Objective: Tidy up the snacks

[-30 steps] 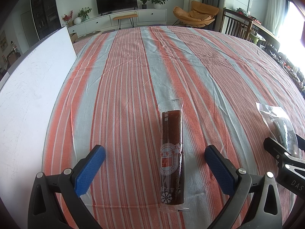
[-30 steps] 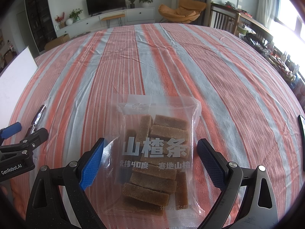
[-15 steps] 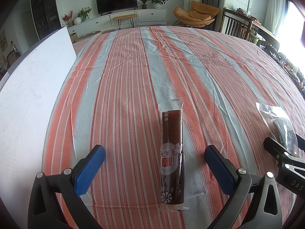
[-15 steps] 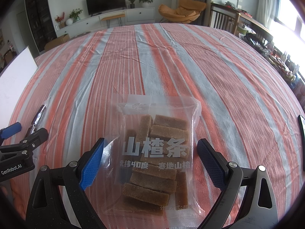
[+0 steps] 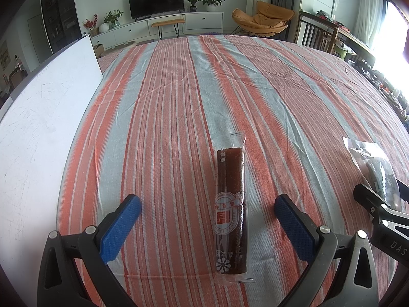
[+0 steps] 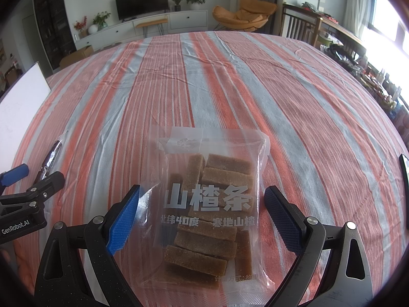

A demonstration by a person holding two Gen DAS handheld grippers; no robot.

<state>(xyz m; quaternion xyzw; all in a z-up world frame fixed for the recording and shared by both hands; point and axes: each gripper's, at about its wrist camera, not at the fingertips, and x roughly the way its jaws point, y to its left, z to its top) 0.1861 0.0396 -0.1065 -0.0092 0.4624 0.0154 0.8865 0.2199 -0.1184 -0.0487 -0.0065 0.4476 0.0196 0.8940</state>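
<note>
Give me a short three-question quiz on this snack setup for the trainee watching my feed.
1. True or false: the left claw is shut on the long dark snack stick.
2. Multiple choice: the clear bag of brown hawthorn strips lies A) on the white board, B) between the open fingers of the right claw, C) on the orange chair.
3. Fill in: both snacks rest on a ____ tablecloth.

Key: 1 false, the claw is open with the stick lying between its fingers; 2 B; 3 striped (orange and grey).
</note>
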